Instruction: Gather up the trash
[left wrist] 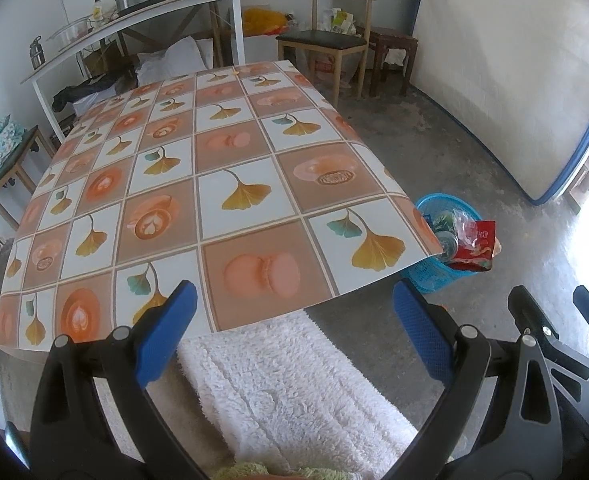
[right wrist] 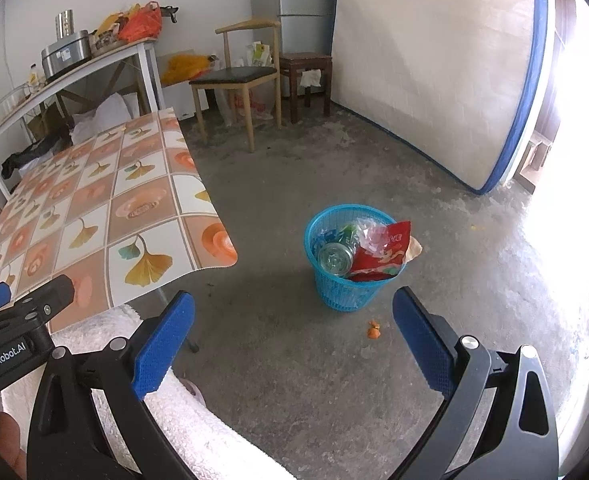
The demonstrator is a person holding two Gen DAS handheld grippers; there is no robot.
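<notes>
Left wrist view: the left hand-held gripper (left wrist: 294, 312) is released, jaws wide apart and empty, above the near edge of the patterned tabletop (left wrist: 198, 184). The blue basket (left wrist: 434, 276) of trash stands on the floor past the tabletop's right corner.

Right wrist view: the right hand-held gripper (right wrist: 294, 320) is released and empty. The basket (right wrist: 346, 292) holds a red wrapper (right wrist: 382, 252) and a can (right wrist: 334, 258); an orange scrap (right wrist: 373, 329) lies on the floor just beside it.

Legible text: "GenRobot.AI", white print on the black body of the left gripper (right wrist: 26, 304), seen at lower left of the right wrist view. The red snack bag (right wrist: 382, 254) in the blue basket (right wrist: 346, 296) carries white characters, too small to read. The label on the steel cooker (right wrist: 64, 54) on the white table (right wrist: 74, 76): illegible.
</notes>
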